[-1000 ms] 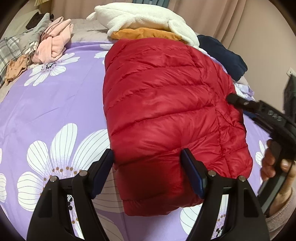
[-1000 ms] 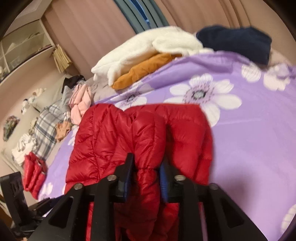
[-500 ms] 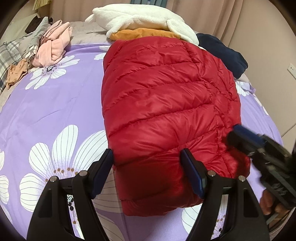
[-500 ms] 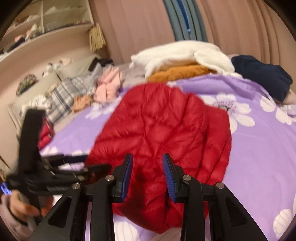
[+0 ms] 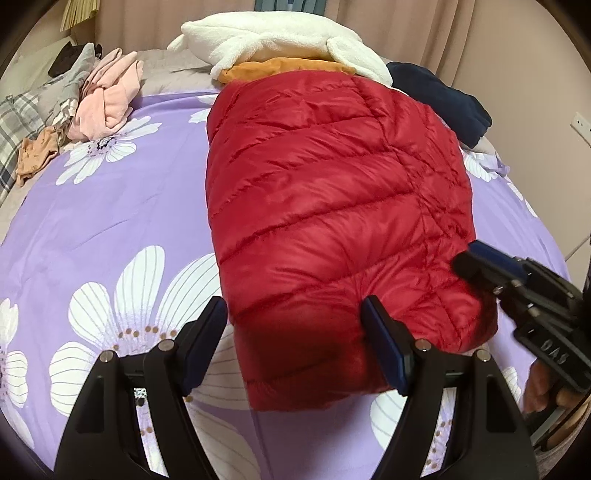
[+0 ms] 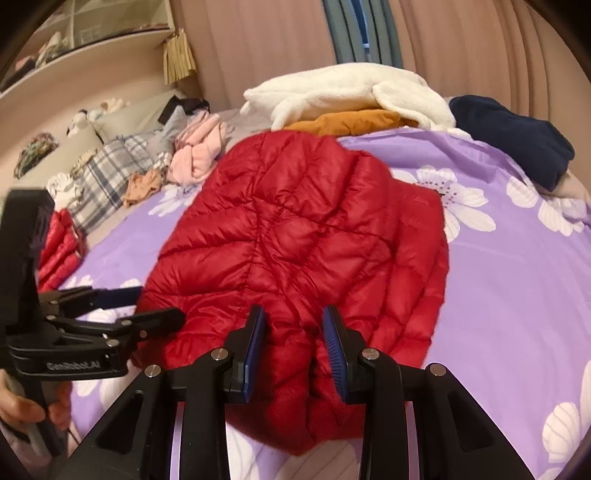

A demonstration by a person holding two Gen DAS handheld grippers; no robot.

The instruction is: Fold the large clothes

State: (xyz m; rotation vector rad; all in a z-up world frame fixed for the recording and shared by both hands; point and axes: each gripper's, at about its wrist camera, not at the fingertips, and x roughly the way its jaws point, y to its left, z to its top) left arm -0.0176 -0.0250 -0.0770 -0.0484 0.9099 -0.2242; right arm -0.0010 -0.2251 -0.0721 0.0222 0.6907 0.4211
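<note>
text: "GenRobot.AI" | on: left gripper (image 6: 155, 306) body, white lettering

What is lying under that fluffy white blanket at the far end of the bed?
Under the white fleece an orange garment pokes out along its near edge. How far it runs beneath, and whether anything else is stacked there, is covered. The red down jacket lies just in front.

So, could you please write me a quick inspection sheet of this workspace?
Surface: bed sheet, purple with white flowers.
Job's things: red puffer jacket lying folded flat.
Clutter: white fleece on an orange garment, navy garment, pink clothes.
Grippers: left gripper open over the jacket's near edge; right gripper open, jacket between its pads.
Cables: nothing seen.
Surroundings: curtains, shelving.
</note>
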